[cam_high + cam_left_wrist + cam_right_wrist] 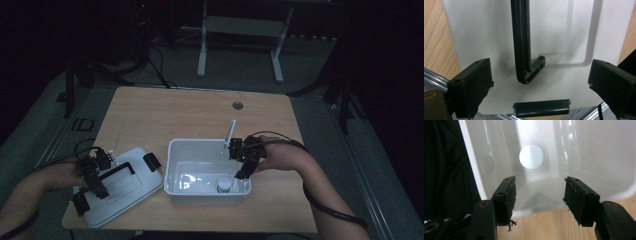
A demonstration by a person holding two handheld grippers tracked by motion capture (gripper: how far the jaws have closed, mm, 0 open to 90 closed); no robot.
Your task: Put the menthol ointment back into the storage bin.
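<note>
Left gripper view: the left gripper [541,82] gapes wide over a white lid [486,37] with a black handle [522,45]; the right gripper [539,200] hangs wide, empty, above a white bin [486,185].

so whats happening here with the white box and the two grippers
A person works at a wooden table with a gripper in each hand. The left gripper hangs open over a white lid lying flat beside the open white bin. The right gripper is open at the bin's rim, above a small white-capped container inside.
</note>
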